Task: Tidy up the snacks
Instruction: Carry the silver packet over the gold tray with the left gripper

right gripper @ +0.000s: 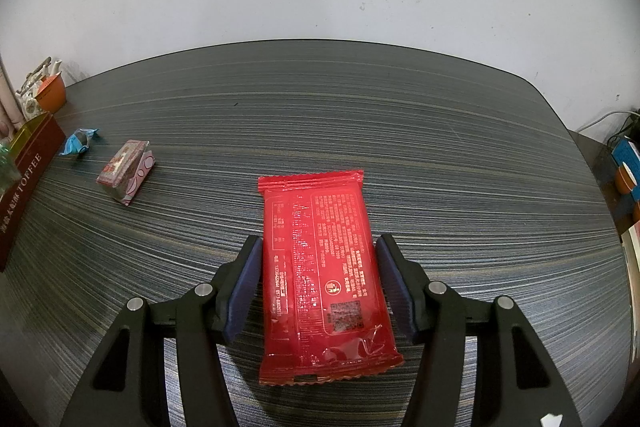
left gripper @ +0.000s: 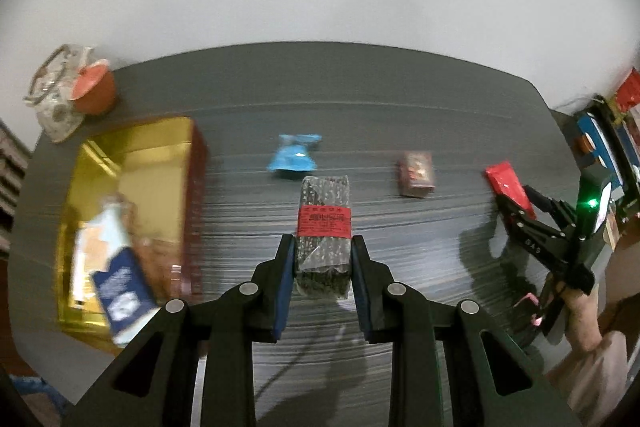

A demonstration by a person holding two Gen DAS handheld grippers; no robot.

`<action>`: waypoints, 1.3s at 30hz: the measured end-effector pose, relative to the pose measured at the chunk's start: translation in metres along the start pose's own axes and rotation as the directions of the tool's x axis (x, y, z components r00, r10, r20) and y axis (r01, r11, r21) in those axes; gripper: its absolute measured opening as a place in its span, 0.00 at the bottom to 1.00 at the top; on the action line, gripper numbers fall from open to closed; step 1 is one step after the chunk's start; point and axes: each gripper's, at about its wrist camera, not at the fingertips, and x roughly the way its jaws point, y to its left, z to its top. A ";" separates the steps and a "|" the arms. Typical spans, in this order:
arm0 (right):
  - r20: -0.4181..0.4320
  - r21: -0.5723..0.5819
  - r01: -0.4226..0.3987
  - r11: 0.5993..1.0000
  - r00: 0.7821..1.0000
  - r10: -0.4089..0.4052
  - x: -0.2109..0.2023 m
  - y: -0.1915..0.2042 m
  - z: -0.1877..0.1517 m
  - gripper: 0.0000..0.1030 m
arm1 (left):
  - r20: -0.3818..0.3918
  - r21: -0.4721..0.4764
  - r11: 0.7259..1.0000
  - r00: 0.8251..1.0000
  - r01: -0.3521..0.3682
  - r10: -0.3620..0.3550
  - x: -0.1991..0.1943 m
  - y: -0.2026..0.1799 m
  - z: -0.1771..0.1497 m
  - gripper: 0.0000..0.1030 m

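Observation:
My left gripper (left gripper: 322, 243) is shut on a dark speckled snack bar with a red label (left gripper: 324, 223), held clear of the dark striped table (left gripper: 360, 87). To its left stands an open gold-lined toffee box (left gripper: 160, 147) with a blue and white packet (left gripper: 120, 283) and other blurred snacks inside. My right gripper (right gripper: 319, 241) is down at the table with a flat red packet (right gripper: 320, 267) between its blue pads, which press on both long edges. The left wrist view shows the same gripper (left gripper: 516, 215) and red packet (left gripper: 506, 183) at far right.
A blue-wrapped candy (left gripper: 294, 157) and a small patterned box (left gripper: 416, 173) lie mid-table. A glass teapot (left gripper: 56, 95) and an orange cup (left gripper: 94, 93) stand at the back left corner. Boxes and cables crowd a side surface (right gripper: 624, 163) past the right edge. A hand (left gripper: 580, 311) holds the right gripper.

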 end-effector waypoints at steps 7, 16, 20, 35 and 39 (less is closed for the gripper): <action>0.000 -0.001 0.000 1.000 1.000 0.000 0.000 0.000 0.000 0.54 | 0.025 -0.052 0.995 0.996 -0.081 0.082 -0.021 0.059 0.000 0.27; 0.000 -0.001 -0.001 1.000 1.000 0.001 0.000 0.000 0.000 0.54 | 0.023 -0.104 0.981 0.986 -0.164 0.167 -0.024 0.115 -0.001 0.27; 0.000 -0.001 -0.001 1.000 1.000 0.001 0.000 -0.001 0.000 0.54 | 0.022 -0.134 0.973 0.981 -0.187 0.191 -0.021 0.139 0.002 0.27; 0.001 -0.001 -0.001 1.000 1.000 0.001 0.000 -0.001 0.000 0.54 | 0.040 -0.163 0.966 0.977 -0.201 0.210 -0.004 0.166 0.016 0.27; 0.001 -0.001 -0.001 1.000 1.000 0.001 0.000 -0.001 0.000 0.54 | 0.022 -0.198 0.962 0.980 -0.188 0.197 0.007 0.173 0.021 0.27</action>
